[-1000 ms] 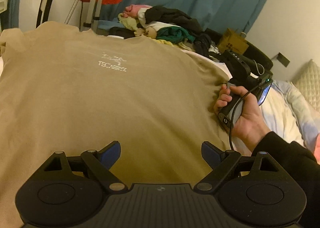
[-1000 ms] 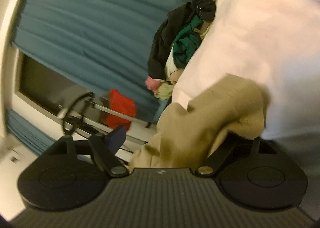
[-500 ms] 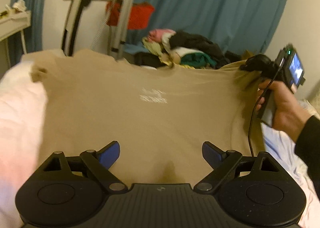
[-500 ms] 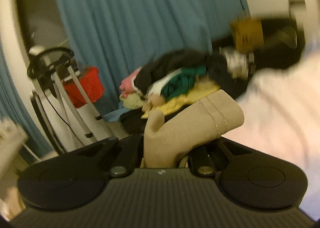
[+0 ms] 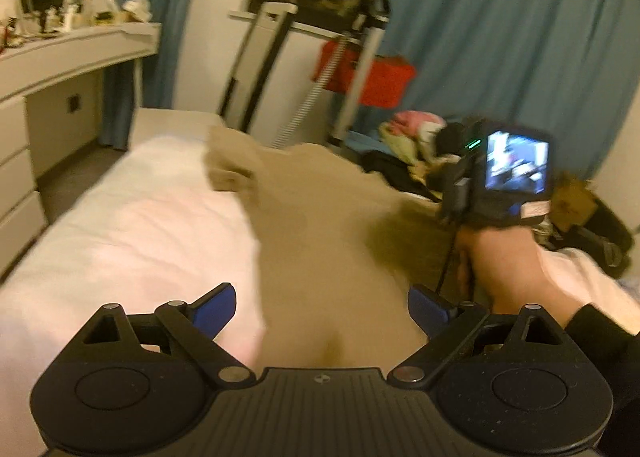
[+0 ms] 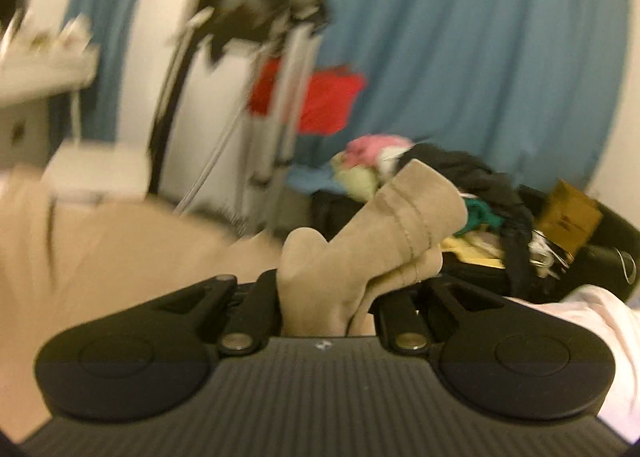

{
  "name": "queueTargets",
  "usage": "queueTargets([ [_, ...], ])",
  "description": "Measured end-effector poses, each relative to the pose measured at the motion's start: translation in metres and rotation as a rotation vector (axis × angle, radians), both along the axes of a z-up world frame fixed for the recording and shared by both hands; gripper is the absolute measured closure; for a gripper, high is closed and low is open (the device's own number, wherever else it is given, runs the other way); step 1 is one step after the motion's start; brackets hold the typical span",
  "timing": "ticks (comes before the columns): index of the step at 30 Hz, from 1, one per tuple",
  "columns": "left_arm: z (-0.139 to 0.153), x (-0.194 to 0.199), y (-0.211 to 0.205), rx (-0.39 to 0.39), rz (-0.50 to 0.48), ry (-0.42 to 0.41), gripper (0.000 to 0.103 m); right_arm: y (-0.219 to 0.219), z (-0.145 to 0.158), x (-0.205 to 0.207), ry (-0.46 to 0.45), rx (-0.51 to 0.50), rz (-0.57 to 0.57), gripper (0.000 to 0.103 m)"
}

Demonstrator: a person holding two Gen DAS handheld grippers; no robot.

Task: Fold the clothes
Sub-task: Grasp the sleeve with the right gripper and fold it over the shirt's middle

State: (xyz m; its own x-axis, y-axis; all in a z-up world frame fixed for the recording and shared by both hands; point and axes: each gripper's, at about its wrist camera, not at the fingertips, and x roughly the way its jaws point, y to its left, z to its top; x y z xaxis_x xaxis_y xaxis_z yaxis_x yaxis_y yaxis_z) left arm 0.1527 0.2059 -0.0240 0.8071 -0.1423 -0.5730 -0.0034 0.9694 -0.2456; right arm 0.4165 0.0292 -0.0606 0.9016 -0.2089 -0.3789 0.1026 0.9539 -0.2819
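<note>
A tan T-shirt [image 5: 320, 217] lies on the white bed sheet [image 5: 140, 217], its right side lifted and bunched toward the middle. My left gripper [image 5: 322, 309] stands open, blue pads wide apart, just over the shirt's near edge with tan cloth below the gap. My right gripper [image 6: 328, 297] is shut on a folded, stitched edge of the shirt [image 6: 400, 217], which sticks up out of the jaws. In the left wrist view a hand [image 5: 504, 265] holds that gripper's handle, its lit screen [image 5: 516, 169] facing me, above the shirt's right part. Both views are blurred by motion.
A pile of mixed clothes [image 6: 440, 177] sits beyond the bed's far end, beside a cardboard box [image 6: 568, 217]. A metal frame carrying a red cloth [image 5: 368, 77] stands before the blue curtain [image 5: 500, 37]. A white dresser [image 5: 60, 57] runs along the left.
My right gripper shut on the shirt's right edge, rolled upright, rose and carried the cloth leftward over the shirt. The left gripper stayed open and swung left, showing more bare sheet.
</note>
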Motion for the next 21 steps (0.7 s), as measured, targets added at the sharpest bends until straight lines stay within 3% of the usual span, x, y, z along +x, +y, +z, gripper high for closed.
queueTargets([
  [4, -0.014, 0.014, 0.01, 0.008, 0.025, 0.039, 0.009, 0.027, -0.032, 0.024, 0.07, -0.019, 0.03, 0.09],
  [6, -0.021, 0.021, 0.01, 0.009, 0.018, 0.062, 0.009, 0.023, -0.035, 0.031, 0.085, 0.024, 0.041, 0.086],
  [7, -0.025, 0.023, 0.008, 0.014, 0.013, 0.073, 0.009, 0.02, -0.035, 0.035, 0.091, 0.05, 0.054, 0.071],
  [8, -0.027, 0.026, 0.007, 0.018, 0.007, 0.082, 0.009, 0.017, -0.029, 0.029, 0.081, 0.088, 0.078, 0.042],
  [9, -0.029, 0.028, 0.006, 0.016, 0.001, 0.085, 0.009, 0.014, -0.024, 0.023, 0.071, 0.126, 0.102, 0.03],
  [10, -0.031, 0.029, 0.005, 0.015, -0.005, 0.087, 0.009, 0.01, -0.018, 0.018, 0.061, 0.164, 0.126, 0.012],
  [15, -0.028, 0.021, -0.01, 0.033, -0.032, 0.057, 0.009, -0.005, 0.022, -0.021, 0.019, 0.311, 0.204, 0.011],
  [21, -0.014, -0.005, -0.034, 0.051, -0.093, 0.037, 0.009, -0.032, 0.065, -0.122, -0.034, 0.332, 0.222, 0.011],
])
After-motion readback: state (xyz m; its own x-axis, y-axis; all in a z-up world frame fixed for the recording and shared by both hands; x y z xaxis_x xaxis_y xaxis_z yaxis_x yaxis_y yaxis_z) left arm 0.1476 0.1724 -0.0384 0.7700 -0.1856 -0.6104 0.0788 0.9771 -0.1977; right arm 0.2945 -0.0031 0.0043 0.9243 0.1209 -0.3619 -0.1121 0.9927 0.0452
